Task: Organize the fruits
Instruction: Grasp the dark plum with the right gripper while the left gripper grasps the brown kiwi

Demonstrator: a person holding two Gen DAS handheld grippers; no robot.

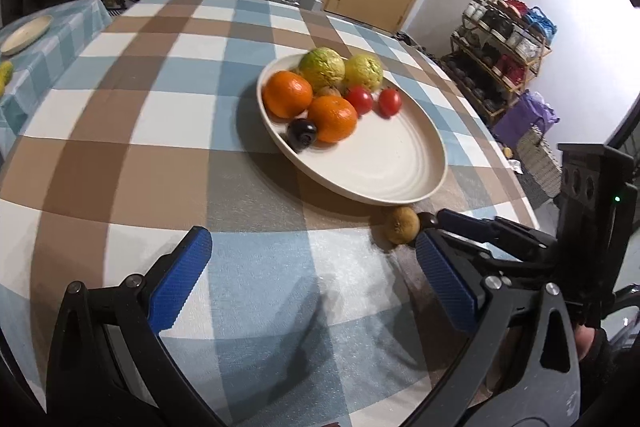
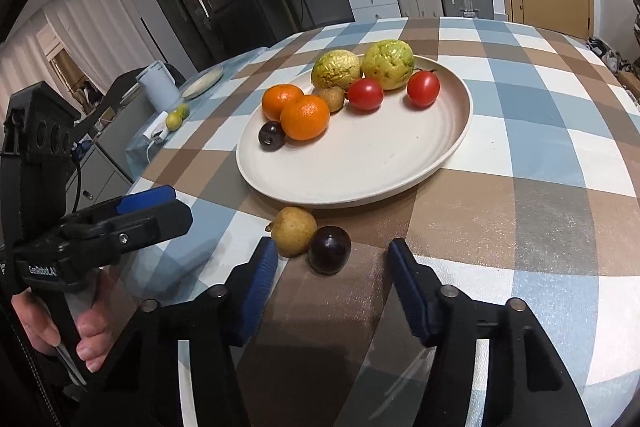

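The plate (image 2: 448, 143) looks matt, with fine ridges. The tablecloth (image 2: 540, 187) is woven cloth. The plum (image 2: 329, 250) is glossy, the guavas (image 2: 387, 63) rough and wrinkled.

The left gripper (image 1: 312, 267) points downward with its blue pads (image 1: 180, 283) set wide apart and nothing between them; the right gripper (image 2: 332, 281) tilts down likewise, jaws parted and gripping nothing; a hand (image 2: 60, 323) wraps the left gripper's handle at the near left.
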